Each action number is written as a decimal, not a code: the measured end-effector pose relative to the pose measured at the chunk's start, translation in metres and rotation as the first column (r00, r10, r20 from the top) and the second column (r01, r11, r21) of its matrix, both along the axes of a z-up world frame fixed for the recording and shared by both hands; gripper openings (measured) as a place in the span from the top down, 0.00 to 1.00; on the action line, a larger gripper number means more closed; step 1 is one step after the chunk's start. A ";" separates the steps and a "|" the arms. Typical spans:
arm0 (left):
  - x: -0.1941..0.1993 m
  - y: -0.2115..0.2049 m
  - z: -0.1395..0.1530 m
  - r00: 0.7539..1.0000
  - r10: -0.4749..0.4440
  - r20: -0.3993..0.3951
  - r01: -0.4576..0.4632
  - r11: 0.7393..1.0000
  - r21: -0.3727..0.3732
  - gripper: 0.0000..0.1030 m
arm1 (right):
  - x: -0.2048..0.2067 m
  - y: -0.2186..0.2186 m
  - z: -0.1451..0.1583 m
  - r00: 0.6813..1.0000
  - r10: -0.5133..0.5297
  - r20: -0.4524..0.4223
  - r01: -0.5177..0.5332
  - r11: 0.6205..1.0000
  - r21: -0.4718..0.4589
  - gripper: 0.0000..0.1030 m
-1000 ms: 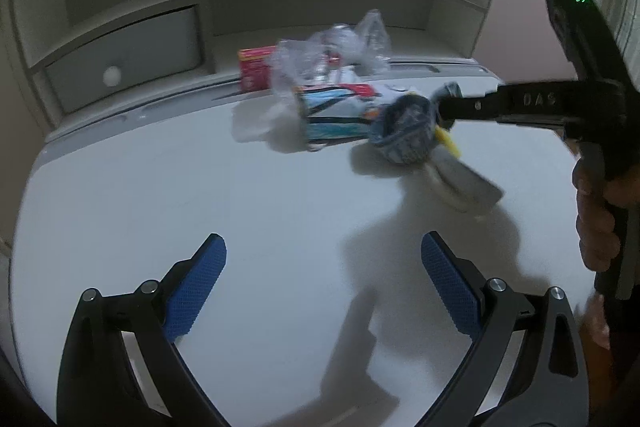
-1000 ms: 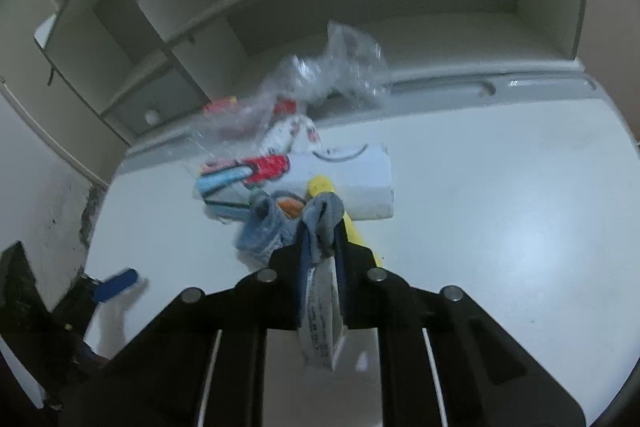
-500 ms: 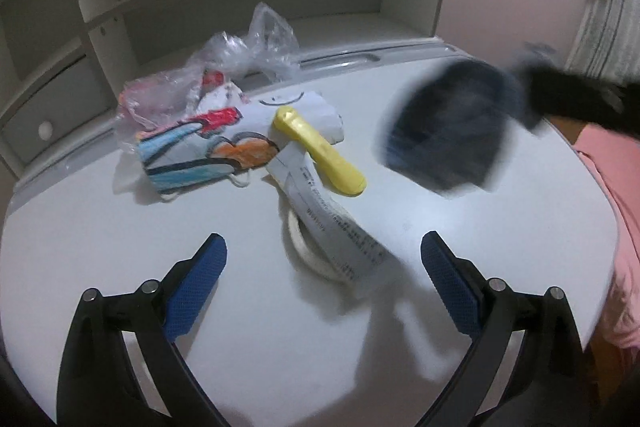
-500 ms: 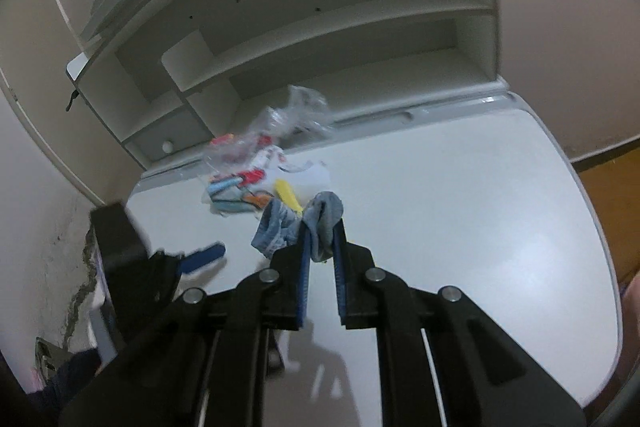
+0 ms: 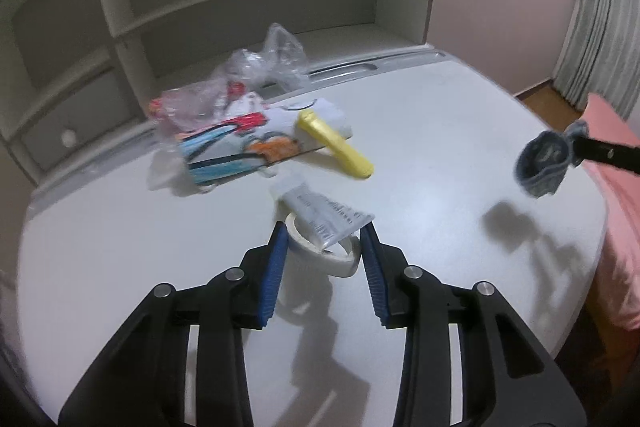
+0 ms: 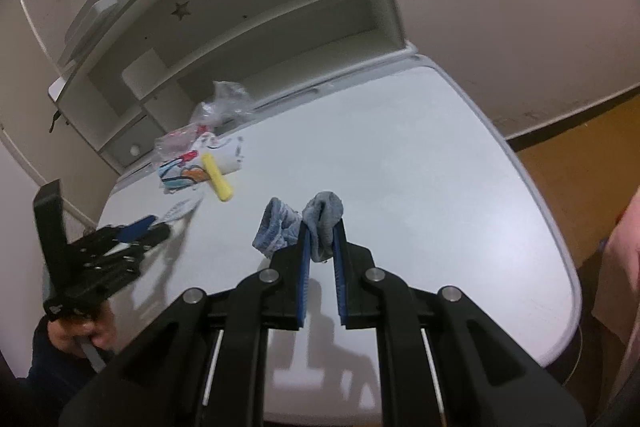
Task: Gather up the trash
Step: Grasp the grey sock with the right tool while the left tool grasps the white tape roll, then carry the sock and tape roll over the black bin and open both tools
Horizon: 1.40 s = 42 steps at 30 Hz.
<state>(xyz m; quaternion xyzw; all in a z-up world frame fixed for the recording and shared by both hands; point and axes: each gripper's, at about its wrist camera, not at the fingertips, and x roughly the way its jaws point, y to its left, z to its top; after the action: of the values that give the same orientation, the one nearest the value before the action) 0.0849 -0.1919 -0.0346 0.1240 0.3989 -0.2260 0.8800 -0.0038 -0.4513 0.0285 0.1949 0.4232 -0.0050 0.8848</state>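
Observation:
My right gripper is shut on a blue-grey sock, held above the white desk; the sock also shows at the right of the left wrist view. My left gripper has its jaws closed around a white tape roll with a white printed tube lying across it. Behind lie a yellow tube, a colourful drawn paper roll and a crumpled clear plastic bag.
A white shelf unit with a drawer stands at the back of the desk. A pink bed and wooden floor lie past the desk's right edge. The left gripper shows in the right wrist view.
My right gripper lifted the sock up and away to the right. My left gripper moved forward and narrowed from wide open onto the tape roll.

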 end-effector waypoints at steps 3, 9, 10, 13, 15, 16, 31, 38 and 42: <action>-0.009 0.012 0.000 1.000 0.003 0.001 -0.003 0.999 0.032 0.65 | -0.015 -0.008 -0.009 1.000 -0.012 -0.016 0.012 1.000 -0.002 0.89; -0.030 0.033 0.017 1.000 0.007 0.024 -0.007 0.999 0.031 0.65 | -0.041 -0.020 -0.010 0.999 -0.037 -0.021 0.037 0.999 -0.011 0.89; -0.033 0.031 0.019 1.000 0.000 0.028 -0.001 1.000 0.029 0.65 | -0.046 -0.023 -0.009 0.999 -0.045 -0.019 0.045 0.999 -0.014 0.89; -0.042 0.015 0.028 0.999 -0.031 0.044 0.030 0.999 0.012 0.65 | -0.063 -0.038 -0.006 0.997 -0.082 -0.015 0.081 0.996 -0.028 0.89; -0.049 -0.002 0.031 0.997 -0.065 0.051 0.066 0.998 -0.004 0.65 | -0.078 -0.051 -0.004 0.993 -0.118 -0.012 0.118 0.992 -0.036 0.89; -0.055 -0.016 0.033 0.994 -0.092 0.057 0.093 0.996 -0.012 0.65 | -0.087 -0.059 -0.004 0.990 -0.140 -0.011 0.140 0.989 -0.038 0.89; -0.196 -0.291 0.004 0.778 -0.628 0.013 0.623 0.769 -0.142 0.65 | -0.271 -0.203 -0.044 0.828 -0.558 -0.049 0.550 0.826 -0.123 0.89; -0.246 -0.386 -0.059 0.658 -0.750 -0.066 0.732 0.657 -0.180 0.65 | -0.317 -0.255 -0.118 0.729 -0.671 -0.138 0.660 0.742 -0.120 0.89; -0.251 -0.422 -0.109 0.624 -0.770 -0.131 0.753 0.638 -0.162 0.65 | -0.329 -0.275 -0.175 0.688 -0.694 -0.212 0.688 0.717 -0.113 0.89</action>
<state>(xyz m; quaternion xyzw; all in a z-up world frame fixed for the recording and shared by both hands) -0.1657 -0.6138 -0.1439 0.2187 0.3791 -0.6057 0.6646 -0.3332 -0.7259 -0.1461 0.3267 0.4218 -0.3659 0.7626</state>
